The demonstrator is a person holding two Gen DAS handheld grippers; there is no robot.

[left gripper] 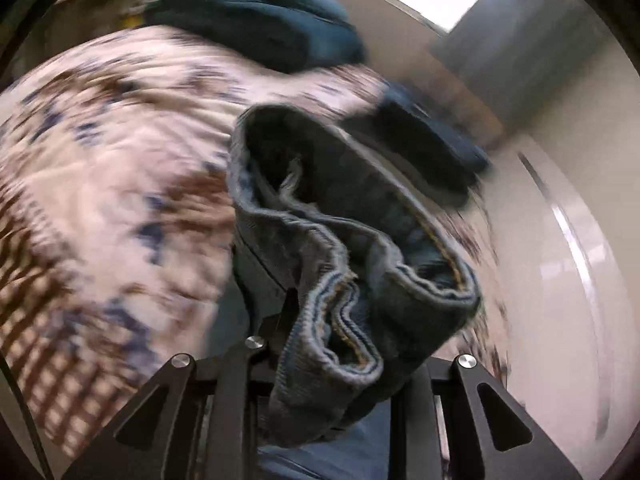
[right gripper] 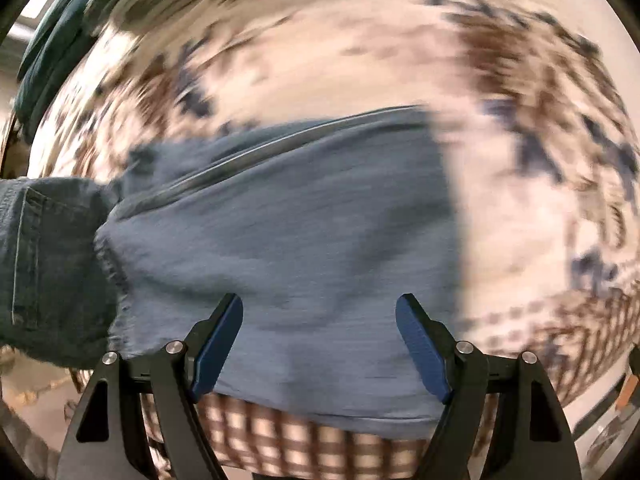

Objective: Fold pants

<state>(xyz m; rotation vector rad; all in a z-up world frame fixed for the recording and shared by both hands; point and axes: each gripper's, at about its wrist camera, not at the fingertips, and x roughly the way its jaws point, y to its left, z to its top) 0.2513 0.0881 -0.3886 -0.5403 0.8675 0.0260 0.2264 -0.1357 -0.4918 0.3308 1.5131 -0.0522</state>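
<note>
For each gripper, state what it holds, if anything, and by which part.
The left gripper is shut on the jeans, gripping a bunched hem. The right gripper is open above the light blue pants, holding nothing.

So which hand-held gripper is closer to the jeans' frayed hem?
Left. The left hand-held gripper is clamped on the bunched jeans, frayed hem just beyond it. The right hand-held gripper hangs open above the flat denim, hem not visible there.

Both views bright, soft daylight. Heavy motion blur smears the patterned bedspread (right gripper: 320, 60); denim hem (left gripper: 340, 280) stays fairly sharp. Fisheye bends edges; dark vignette corners.
</note>
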